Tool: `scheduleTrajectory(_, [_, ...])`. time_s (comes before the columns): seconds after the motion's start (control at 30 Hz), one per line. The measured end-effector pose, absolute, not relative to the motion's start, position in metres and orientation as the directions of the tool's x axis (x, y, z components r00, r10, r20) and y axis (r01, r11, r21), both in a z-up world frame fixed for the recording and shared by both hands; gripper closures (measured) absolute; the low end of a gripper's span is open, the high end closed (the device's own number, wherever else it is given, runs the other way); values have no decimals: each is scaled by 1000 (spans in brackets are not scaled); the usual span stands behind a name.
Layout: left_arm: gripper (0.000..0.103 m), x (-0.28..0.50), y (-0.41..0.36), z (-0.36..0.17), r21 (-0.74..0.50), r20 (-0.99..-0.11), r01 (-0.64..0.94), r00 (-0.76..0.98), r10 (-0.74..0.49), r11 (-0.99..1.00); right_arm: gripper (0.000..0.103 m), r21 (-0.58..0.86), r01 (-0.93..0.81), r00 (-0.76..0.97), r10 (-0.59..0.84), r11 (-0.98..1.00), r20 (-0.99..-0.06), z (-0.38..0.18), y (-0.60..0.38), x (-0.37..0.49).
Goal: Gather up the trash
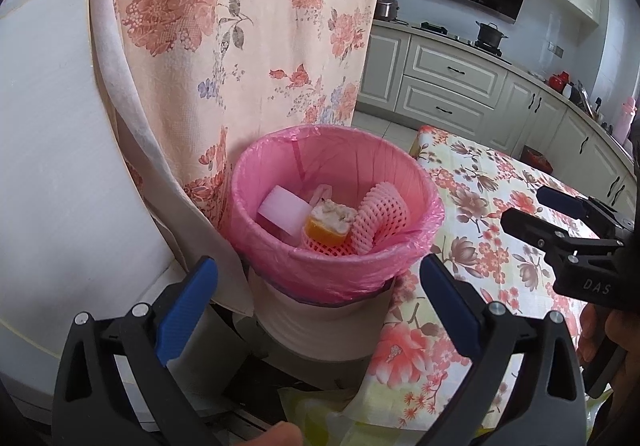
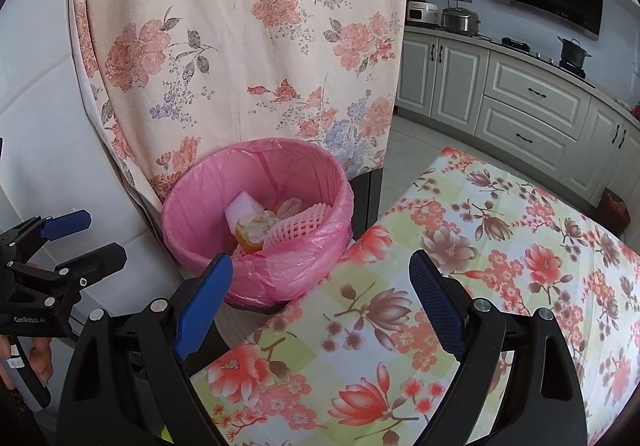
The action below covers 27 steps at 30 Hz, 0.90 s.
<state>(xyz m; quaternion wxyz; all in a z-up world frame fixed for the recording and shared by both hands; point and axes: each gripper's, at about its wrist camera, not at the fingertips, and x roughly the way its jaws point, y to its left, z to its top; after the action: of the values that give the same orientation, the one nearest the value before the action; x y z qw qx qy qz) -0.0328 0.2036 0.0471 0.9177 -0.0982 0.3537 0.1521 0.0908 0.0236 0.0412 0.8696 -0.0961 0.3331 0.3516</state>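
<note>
A trash bin with a pink liner (image 1: 400,181) stands beside the table; it also shows in the right wrist view (image 2: 200,181). Inside lie a white foam block (image 1: 282,211), an orange peel piece (image 1: 326,224) and pink foam fruit netting (image 1: 380,213). My left gripper (image 1: 318,274) is open and empty, just in front of the bin's near rim. My right gripper (image 2: 320,274) is open and empty, above the table's corner to the right of the bin. It also shows at the right in the left wrist view (image 1: 524,207). The left gripper shows at the left in the right wrist view (image 2: 102,236).
A table with a floral cloth (image 2: 500,266) lies right of the bin. A floral fabric (image 1: 240,25) hangs over a white appliance (image 1: 48,165) behind the bin. Kitchen cabinets (image 1: 452,81) with a stove and pots run along the back.
</note>
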Motion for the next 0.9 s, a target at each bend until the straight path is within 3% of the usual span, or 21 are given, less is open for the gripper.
scheduleTrajectory(0.9, [5,-34,211,47,-80,-681,-364,700,216,928,19,68,-678,526,548,732,-651,39,25,91])
